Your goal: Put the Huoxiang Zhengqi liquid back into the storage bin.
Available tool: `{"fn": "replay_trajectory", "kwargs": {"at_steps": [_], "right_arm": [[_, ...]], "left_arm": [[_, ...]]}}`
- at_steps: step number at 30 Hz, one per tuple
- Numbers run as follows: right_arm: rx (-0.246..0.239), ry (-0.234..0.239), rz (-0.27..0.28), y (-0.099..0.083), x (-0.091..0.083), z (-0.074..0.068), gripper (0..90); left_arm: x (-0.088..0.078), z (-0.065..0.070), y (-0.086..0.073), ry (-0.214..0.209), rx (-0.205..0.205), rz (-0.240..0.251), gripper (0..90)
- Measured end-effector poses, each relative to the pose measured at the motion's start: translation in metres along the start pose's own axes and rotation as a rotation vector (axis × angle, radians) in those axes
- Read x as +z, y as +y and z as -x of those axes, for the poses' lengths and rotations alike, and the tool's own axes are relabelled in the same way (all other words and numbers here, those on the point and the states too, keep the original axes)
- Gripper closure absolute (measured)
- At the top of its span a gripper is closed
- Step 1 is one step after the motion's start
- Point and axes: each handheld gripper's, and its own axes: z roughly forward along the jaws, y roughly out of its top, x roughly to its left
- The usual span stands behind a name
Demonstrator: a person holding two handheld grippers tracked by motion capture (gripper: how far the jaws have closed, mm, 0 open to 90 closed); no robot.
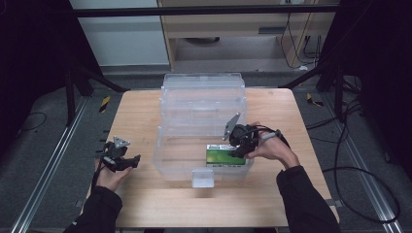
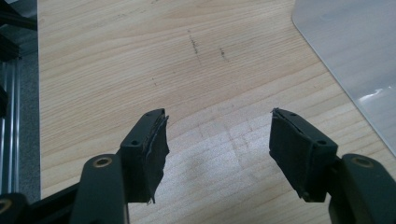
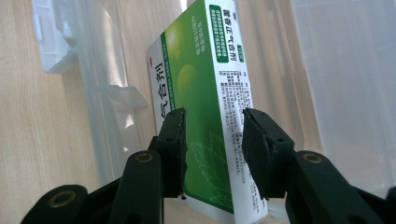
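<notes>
A person sits at a light wooden table (image 1: 145,204), both dark-sleeved forearms reaching in from the near edge, a black two-jaw gripper in each hand. In the middle of the table stands a clear plastic bin (image 1: 203,97) with its lid tipped up behind it and a small latch at its near wall. A green and white box (image 1: 225,156) with printed text lies inside the bin, in the near right corner, close against the front wall. The right gripper (image 1: 239,151) reaches over the bin's right side down to that box. In the right gripper view the box (image 3: 205,107) stands between the two black jaws: the left pad sits against the box's green face, while a thin gap seems to show between the right pad and the white side with small print, so the grip looks loosened rather than pressing. No earlier moment is on hand to compare. The left gripper (image 1: 127,162) rests on the table well apart from the bin, to its left. In the left gripper view its jaws stand wide apart with bare wood between them, and a corner of the bin (image 2: 355,60) shows at upper right
</notes>
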Motion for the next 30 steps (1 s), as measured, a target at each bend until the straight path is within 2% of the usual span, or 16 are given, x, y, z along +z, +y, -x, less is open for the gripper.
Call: {"fn": "replay_trajectory", "kwargs": {"at_steps": [5, 11, 14, 18, 30], "right_arm": [[0.000, 0.001, -0.020, 0.000, 0.007, 0.002, 60.5], [-0.008, 0.004, -0.016, 0.000, 0.007, 0.002, 62.5], [-0.007, 0.025, -0.019, 0.001, 0.004, 0.000, 64.0], [-0.012, 0.055, -0.028, 0.001, 0.000, -0.006, 65.5], [-0.025, 0.074, -0.046, 0.002, -0.004, -0.021, 65.3]], "left_arm": [[0.000, 0.000, 0.000, 0.000, 0.002, -0.002, 36.1], [0.000, 0.000, 0.000, 0.000, 0.002, -0.004, 35.9], [0.000, 0.001, 0.000, -0.001, 0.006, -0.006, 35.9], [0.000, 0.001, 0.000, -0.002, 0.007, -0.006, 35.9], [0.000, 0.002, 0.000, -0.004, 0.012, -0.009, 35.6]]}}
